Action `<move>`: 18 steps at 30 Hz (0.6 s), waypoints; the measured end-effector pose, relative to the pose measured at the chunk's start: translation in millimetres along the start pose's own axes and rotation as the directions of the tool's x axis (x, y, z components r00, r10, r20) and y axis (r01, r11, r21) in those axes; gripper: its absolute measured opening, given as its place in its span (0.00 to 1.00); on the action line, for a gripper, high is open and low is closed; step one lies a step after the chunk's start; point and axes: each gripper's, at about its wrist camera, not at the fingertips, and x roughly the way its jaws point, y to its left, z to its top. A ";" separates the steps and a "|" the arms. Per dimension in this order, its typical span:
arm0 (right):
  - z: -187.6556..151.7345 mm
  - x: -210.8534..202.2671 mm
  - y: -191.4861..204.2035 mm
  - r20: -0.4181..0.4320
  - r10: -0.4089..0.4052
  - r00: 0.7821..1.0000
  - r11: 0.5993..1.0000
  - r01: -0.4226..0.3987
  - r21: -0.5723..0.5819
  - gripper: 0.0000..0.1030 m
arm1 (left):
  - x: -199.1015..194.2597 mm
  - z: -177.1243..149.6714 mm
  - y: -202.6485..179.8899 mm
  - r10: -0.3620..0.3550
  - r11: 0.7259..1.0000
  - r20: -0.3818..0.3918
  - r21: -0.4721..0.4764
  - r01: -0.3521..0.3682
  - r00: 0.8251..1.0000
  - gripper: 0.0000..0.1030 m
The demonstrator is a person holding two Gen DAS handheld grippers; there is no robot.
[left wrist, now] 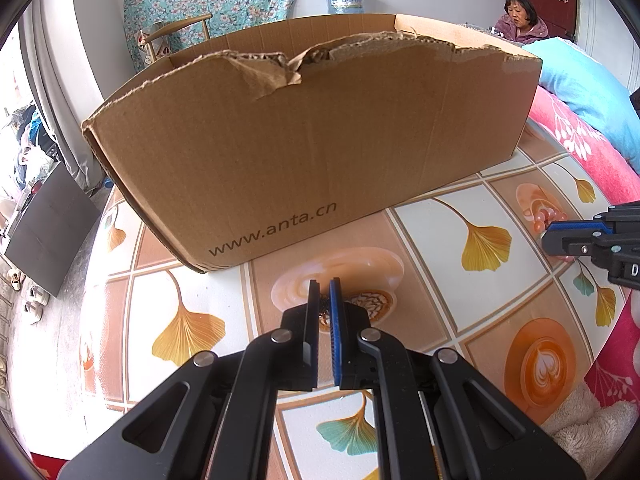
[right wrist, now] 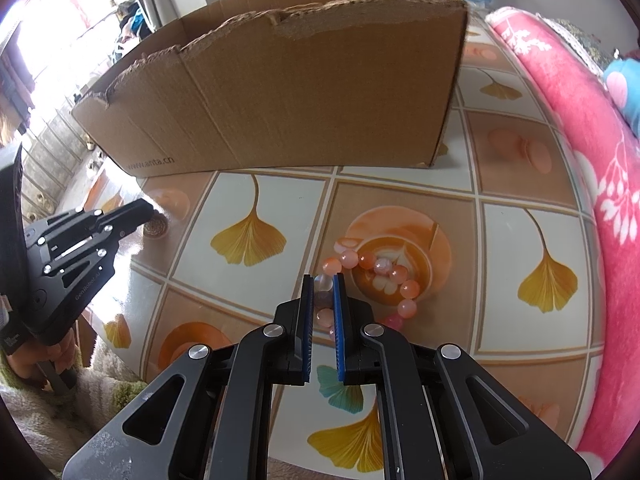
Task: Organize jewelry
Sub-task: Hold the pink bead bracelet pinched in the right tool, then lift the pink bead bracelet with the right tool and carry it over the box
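Two grippers, right (right wrist: 324, 280) apparently clamping bracelet (right wrist: 374, 276).

Each view sits just behind its own gripper and looks steeply down along the fingers at the table (left wrist: 436, 216), close to its patterned top. Both face the box (left wrist: 304, 152) standing beyond. The left view looks from the left and catches the right gripper (left wrist: 550, 242) at its right edge; the right view catches the left gripper (right wrist: 146, 212) at its left edge.
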 end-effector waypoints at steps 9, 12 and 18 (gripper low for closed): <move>9.7 -35.6 -36.6 0.098 0.094 0.991 0.990 -0.103 0.096 0.07 | -0.1 0.5 -0.1 -0.002 1.000 0.003 -0.004 0.002 1.000 0.04; 12.8 -50.4 -50.3 0.148 0.158 0.976 0.976 -0.177 0.125 0.07 | -0.6 0.3 0.1 -0.015 1.000 0.011 -0.003 0.016 1.000 0.04; 18.9 -68.7 -66.9 0.209 0.268 0.940 0.940 -0.303 0.156 0.07 | -5.4 0.6 6.3 -0.071 0.997 0.039 -0.034 0.072 0.997 0.04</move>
